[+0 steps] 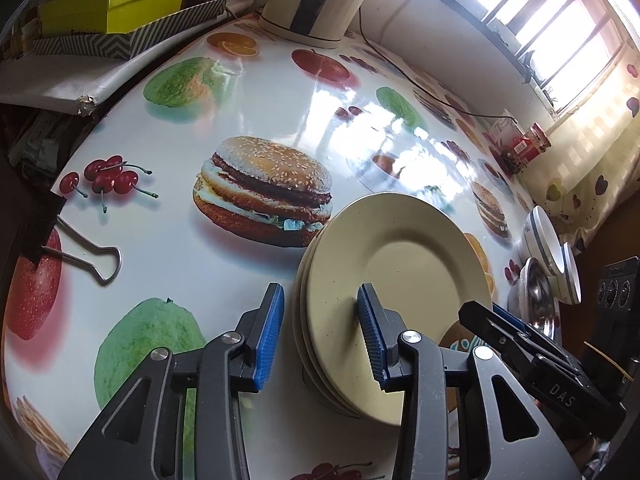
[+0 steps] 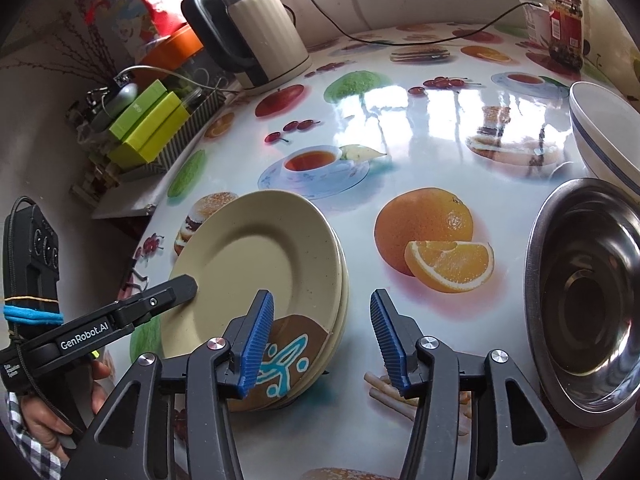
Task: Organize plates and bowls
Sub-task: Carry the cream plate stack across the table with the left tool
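Note:
A stack of cream plates lies on the fruit-print table, with a brown plate with a blue pattern among the lower ones. My left gripper stands open astride the stack's left rim, one pad over the top plate and the other outside, clear of the edge. My right gripper is open astride the opposite rim of the stack. Its finger shows at the plates' right edge. A steel bowl and a white blue-striped bowl stand to the right.
A cream kettle with its cable stands at the back. Green boxes sit at the back left and a jar at the back right. A binder clip lies near the table's left edge. A hand holds the left gripper.

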A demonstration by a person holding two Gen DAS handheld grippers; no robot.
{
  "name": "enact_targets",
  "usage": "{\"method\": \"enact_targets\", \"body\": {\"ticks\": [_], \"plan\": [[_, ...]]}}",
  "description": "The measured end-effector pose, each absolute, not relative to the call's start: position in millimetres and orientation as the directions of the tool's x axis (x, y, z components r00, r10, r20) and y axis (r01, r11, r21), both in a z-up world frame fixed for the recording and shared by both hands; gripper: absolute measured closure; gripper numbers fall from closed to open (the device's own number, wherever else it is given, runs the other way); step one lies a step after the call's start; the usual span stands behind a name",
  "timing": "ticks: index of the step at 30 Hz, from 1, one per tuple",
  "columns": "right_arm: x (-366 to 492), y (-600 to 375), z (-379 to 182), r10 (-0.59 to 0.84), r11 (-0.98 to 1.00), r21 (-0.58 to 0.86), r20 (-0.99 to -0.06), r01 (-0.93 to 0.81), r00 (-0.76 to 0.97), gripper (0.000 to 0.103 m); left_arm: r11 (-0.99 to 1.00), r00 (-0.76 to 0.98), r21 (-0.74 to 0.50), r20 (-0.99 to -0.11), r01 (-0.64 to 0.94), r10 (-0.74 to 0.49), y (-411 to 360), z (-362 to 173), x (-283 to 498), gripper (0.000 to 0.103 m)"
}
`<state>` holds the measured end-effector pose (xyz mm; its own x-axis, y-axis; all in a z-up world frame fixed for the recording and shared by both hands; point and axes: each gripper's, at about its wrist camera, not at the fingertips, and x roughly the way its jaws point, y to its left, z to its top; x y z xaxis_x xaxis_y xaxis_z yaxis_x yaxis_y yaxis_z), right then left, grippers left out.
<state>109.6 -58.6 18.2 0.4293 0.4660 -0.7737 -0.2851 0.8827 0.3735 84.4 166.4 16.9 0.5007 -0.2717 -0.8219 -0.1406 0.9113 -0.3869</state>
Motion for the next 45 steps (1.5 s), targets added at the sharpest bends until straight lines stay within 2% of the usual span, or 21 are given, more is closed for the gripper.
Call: {"method": "enact_targets", "body": {"ticks": [5, 9, 45], "plan": [[112.5, -56.1, 14.9, 0.475, 0.877, 0.381, -0.776, -0.292, 0.415, 0.052, 0.902, 0.500, -0.409, -0.815, -0.137, -0.293, 166.6, 14.9, 87.8, 0.064], [114.6, -53.4, 13.4, 0.494, 0.866, 0.397, -0.770, -0.304, 0.404, 0.061, 0.903, 0.503, -0.409, -0.813, -0.135, -0.293, 165.0, 15.2, 89.9, 0.064], [195.0, -57.0, 16.1, 0.436, 0.900, 0.377, -0.775, -0.219, 0.457, 0.062, 0.931, 0.496, -0.353, -0.826, -0.088, -0.267, 148.4, 19.2, 180.3, 0.064]]}}
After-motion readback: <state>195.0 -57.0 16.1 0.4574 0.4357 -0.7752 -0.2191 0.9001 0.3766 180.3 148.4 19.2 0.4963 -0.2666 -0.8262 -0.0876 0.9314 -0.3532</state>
